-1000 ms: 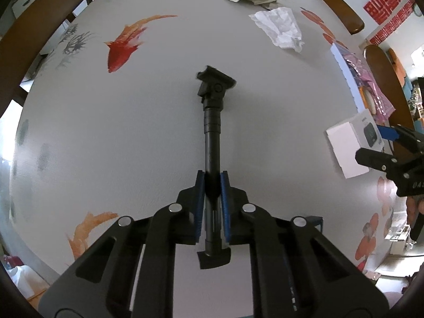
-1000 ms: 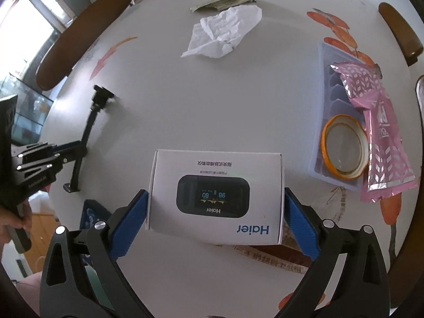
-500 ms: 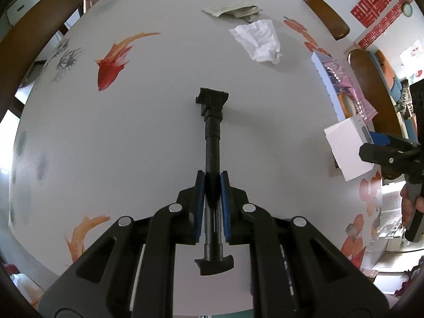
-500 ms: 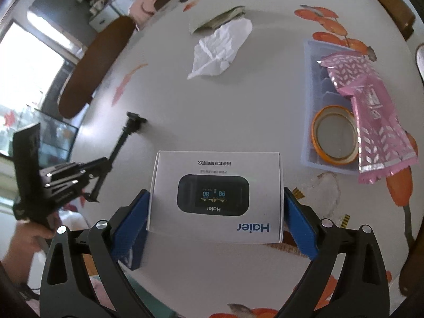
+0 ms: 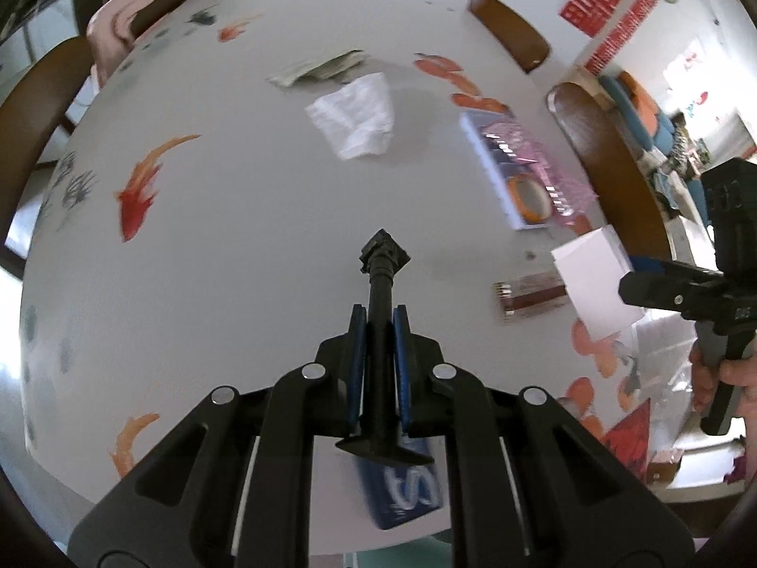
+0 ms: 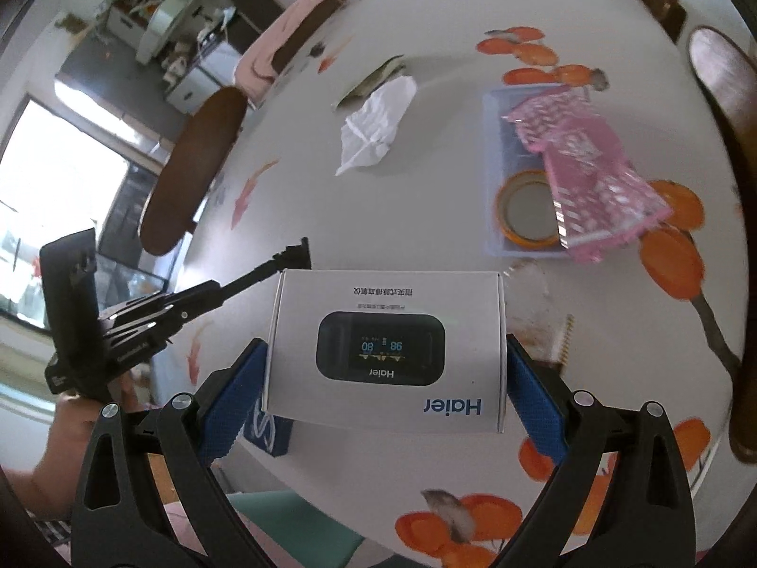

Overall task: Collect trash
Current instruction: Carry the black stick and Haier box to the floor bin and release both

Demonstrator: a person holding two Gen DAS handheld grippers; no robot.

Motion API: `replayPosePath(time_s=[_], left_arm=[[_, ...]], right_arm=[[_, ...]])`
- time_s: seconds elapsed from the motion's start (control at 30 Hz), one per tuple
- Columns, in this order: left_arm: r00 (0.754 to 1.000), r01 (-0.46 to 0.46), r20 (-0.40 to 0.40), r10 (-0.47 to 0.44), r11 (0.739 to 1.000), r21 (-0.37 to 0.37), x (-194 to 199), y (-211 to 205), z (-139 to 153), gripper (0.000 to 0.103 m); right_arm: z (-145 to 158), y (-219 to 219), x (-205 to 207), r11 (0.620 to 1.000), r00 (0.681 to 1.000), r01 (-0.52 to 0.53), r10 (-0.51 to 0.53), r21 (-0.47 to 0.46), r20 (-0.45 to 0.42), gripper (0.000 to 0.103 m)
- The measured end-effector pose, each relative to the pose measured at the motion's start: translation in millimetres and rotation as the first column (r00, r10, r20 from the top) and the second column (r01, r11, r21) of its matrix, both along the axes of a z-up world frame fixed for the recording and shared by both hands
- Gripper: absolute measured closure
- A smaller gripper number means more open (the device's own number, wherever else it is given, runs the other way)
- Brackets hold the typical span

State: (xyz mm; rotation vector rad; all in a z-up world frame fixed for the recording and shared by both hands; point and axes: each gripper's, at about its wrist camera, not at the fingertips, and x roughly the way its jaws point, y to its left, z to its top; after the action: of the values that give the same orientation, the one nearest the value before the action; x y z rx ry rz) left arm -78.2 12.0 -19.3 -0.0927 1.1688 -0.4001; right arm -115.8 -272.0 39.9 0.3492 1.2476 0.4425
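Observation:
My left gripper [image 5: 378, 317] is shut on a slim black rod [image 5: 381, 279] with a block head, held above the white round table [image 5: 227, 246]. In the right wrist view that left gripper [image 6: 213, 296] and the black rod [image 6: 265, 272] hang at the left. My right gripper [image 6: 384, 348] is shut on a white Haier box [image 6: 385, 298], its blue pads pressed on both sides; the white box [image 5: 591, 279] also shows at the right of the left wrist view. A crumpled white tissue [image 5: 355, 116] and a folded paper [image 5: 321, 68] lie at the far side.
A clear tray [image 6: 492, 165] holds an orange tape roll [image 6: 527, 210] and a pink foil wrapper [image 6: 586, 165]. A brown wrapper strip [image 5: 530, 298] and a blue packet [image 5: 402, 487] lie near the table's front edge. Wooden chairs [image 6: 189, 170] ring the table.
Both grippers have risen away from the table with the rod and the box still held. The table looks farther off, and the blue packet and brown wrapper strip have come into view.

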Motion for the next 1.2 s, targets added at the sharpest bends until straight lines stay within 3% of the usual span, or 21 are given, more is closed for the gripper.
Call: replayPosePath(time_s=[0.33, 0.57, 0.83, 1.0, 1.03, 1.2], left_arm=[[0.989, 0.143, 0.054, -0.141, 0.989, -0.041, -12, -55, 33, 0.094], [0.934, 0.352, 0.079, -0.348, 0.935, -0.043, -32, -131, 55, 0.094], [0.812, 0.584, 0.048, -0.582, 0.81, -0.062, -82, -238, 56, 0.093], [0.702, 0.712, 0.023, -0.712, 0.699, -0.066, -128, -317, 49, 0.094], [0.667, 0.743, 0.014, -0.745, 0.665, -0.072, -141, -339, 46, 0.094], [0.55, 0.83, -0.032, -0.834, 0.551, -0.092, -187, -421, 28, 0.094]], right_arm=[[15, -55, -47, 0.99, 0.99, 0.137, -0.138, 0.034, 0.026, 0.009], [21, -123, -113, 0.955, 0.956, 0.292, -0.293, 0.058, 0.02, 0.009], [14, -211, -216, 0.862, 0.868, 0.495, -0.496, 0.111, -0.023, 0.009], [4, -270, -302, 0.764, 0.774, 0.632, -0.631, 0.131, -0.059, 0.009], [2, -279, -314, 0.748, 0.759, 0.65, -0.648, 0.134, -0.063, 0.009], [-13, -329, -394, 0.639, 0.655, 0.754, -0.749, 0.155, -0.097, 0.009]])
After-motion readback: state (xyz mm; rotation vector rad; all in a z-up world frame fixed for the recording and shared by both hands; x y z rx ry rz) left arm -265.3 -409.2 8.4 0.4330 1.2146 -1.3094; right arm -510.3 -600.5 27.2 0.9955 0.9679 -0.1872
